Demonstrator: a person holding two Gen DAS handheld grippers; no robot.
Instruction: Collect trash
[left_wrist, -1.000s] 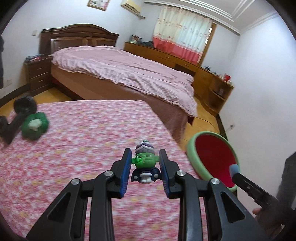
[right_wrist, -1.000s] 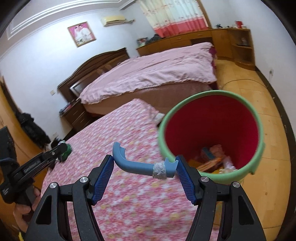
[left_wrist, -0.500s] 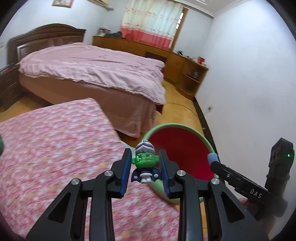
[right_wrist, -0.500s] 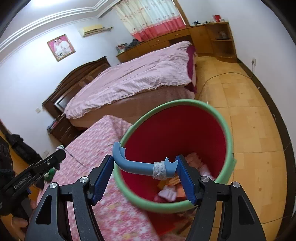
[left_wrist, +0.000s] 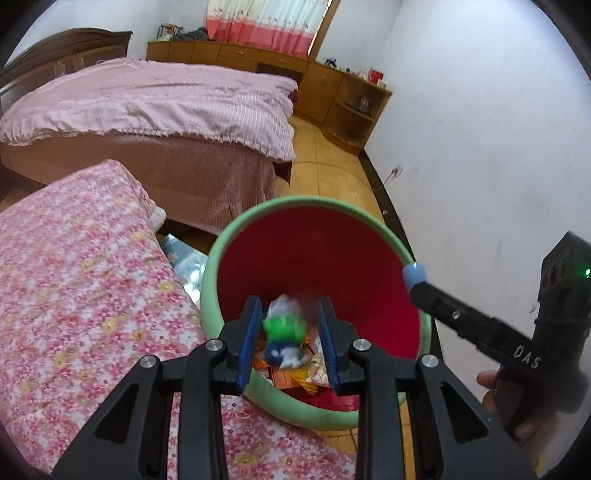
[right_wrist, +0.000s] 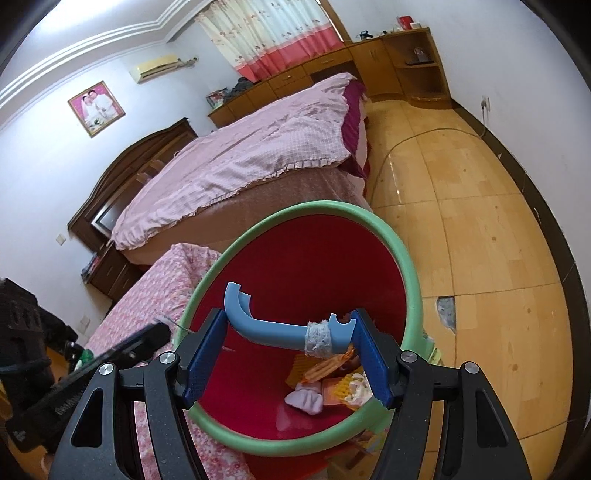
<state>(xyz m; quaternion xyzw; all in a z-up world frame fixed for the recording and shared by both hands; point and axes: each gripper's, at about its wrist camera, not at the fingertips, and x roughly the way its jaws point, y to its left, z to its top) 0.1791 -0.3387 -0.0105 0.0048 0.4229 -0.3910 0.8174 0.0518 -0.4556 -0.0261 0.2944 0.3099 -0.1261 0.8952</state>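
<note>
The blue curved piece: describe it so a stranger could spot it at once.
Find the red bin with a green rim beside the flowered bed. Over its mouth the right gripper holds the blue curved piece: a hooked plastic bar with a grey wrap, unlike the paper scraps below.

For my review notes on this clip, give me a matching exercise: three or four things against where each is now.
Things:
1. green-faced toy figure
2. blue curved plastic piece
3. red bin with green rim
4. pink sock

Places:
A. lying inside the bin
B. in the left hand-held gripper
C. on the floor beside the floral mattress
D. in the right hand-held gripper

Pairs: 1-B, 2-D, 3-C, 4-A
</note>
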